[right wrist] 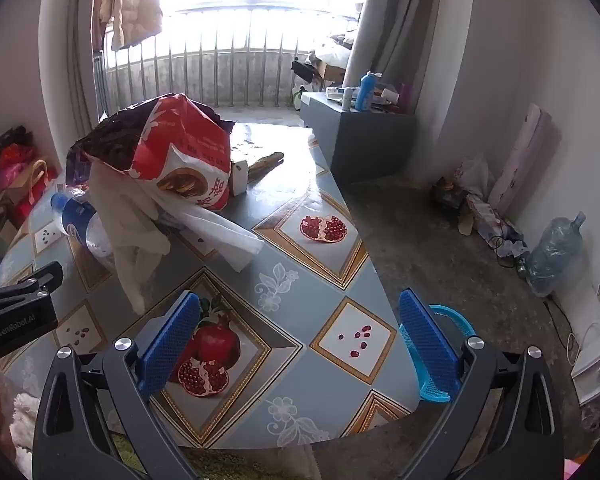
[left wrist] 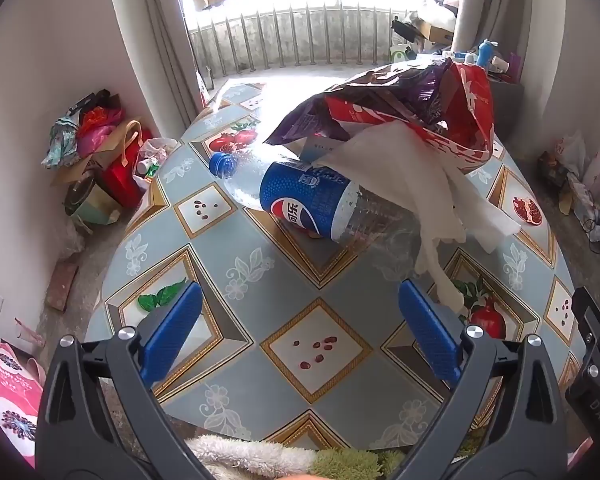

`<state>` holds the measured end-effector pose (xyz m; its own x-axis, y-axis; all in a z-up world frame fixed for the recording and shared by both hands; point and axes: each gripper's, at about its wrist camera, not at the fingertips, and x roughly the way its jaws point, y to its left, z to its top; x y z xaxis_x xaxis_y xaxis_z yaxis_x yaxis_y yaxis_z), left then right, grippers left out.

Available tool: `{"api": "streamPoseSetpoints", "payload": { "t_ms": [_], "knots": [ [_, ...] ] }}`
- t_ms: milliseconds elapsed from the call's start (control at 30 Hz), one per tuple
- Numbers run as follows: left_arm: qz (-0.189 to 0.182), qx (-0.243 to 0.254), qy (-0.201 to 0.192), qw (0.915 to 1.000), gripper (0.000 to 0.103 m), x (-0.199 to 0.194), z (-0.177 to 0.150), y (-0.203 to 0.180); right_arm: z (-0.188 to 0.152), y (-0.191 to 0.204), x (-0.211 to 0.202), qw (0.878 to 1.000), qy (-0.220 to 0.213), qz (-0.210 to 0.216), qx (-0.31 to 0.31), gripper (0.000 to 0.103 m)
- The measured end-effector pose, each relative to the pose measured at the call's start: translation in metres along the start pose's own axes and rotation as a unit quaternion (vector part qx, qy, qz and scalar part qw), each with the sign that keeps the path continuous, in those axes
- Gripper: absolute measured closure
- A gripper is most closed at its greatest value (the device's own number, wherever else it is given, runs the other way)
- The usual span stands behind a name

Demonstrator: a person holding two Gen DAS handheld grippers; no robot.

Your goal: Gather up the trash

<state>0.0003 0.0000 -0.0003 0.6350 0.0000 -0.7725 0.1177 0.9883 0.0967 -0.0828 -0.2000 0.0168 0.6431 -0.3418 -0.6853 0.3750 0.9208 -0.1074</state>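
An empty Pepsi bottle [left wrist: 300,196] with a blue cap lies on its side on the patterned table [left wrist: 316,344]. White crumpled paper tissues [left wrist: 412,176] drape over it. A red and purple snack bag [left wrist: 412,108] lies on top, behind them. My left gripper [left wrist: 300,320] is open and empty, above the table short of the bottle. My right gripper [right wrist: 300,332] is open and empty, over the table's near right part [right wrist: 292,280]. The bag [right wrist: 180,148], tissues [right wrist: 140,220] and bottle [right wrist: 80,216] lie to its far left.
A blue mesh basket [right wrist: 440,360] stands on the floor just past the table's right edge. A grey cabinet [right wrist: 360,140] with bottles stands at the back right. Bags and boxes [left wrist: 96,160] pile by the left wall. A water jug [right wrist: 556,252] sits at the right wall.
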Motion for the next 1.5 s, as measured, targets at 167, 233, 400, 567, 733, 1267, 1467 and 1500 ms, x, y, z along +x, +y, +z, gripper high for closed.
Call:
{"api": "streamPoseSetpoints", "payload": {
  "t_ms": [167,233,400,567,733,1267,1467,1500],
  "knots": [
    [0.001,-0.001,-0.002,1.0000,0.009,0.000,0.001,0.001,0.000,-0.002,-0.001,1.000,-0.001,-0.002,0.000,0.006],
    [0.002,-0.001,-0.005,1.0000,0.009,-0.001,0.001,0.001,0.000,-0.002,-0.001,1.000,-0.001,-0.004,0.000,0.006],
    [-0.006,0.009,-0.004,0.9999,0.009,-0.001,-0.005,-0.010,-0.001,0.001,0.000,1.000,-0.004,-0.002,0.004,0.006],
    [-0.018,0.014,-0.006,0.9997,0.009,-0.008,-0.003,-0.010,0.000,-0.005,-0.003,1.000,-0.002,-0.001,0.005,0.006],
    [-0.025,0.018,-0.007,0.9995,0.009,-0.009,-0.003,-0.011,0.001,-0.008,-0.004,1.000,-0.002,-0.006,0.007,0.006],
    [-0.038,0.026,-0.009,0.9989,0.009,-0.010,-0.004,-0.018,0.000,-0.016,-0.010,1.000,-0.005,-0.016,0.016,0.006],
    [-0.053,0.025,-0.006,0.9983,0.009,-0.010,-0.004,-0.025,0.000,-0.023,-0.015,0.999,-0.010,-0.027,0.019,0.006],
    [-0.056,0.027,-0.007,0.9981,0.009,-0.011,-0.004,-0.027,0.000,-0.026,-0.016,0.999,-0.011,-0.030,0.022,0.006]
  ]
}}
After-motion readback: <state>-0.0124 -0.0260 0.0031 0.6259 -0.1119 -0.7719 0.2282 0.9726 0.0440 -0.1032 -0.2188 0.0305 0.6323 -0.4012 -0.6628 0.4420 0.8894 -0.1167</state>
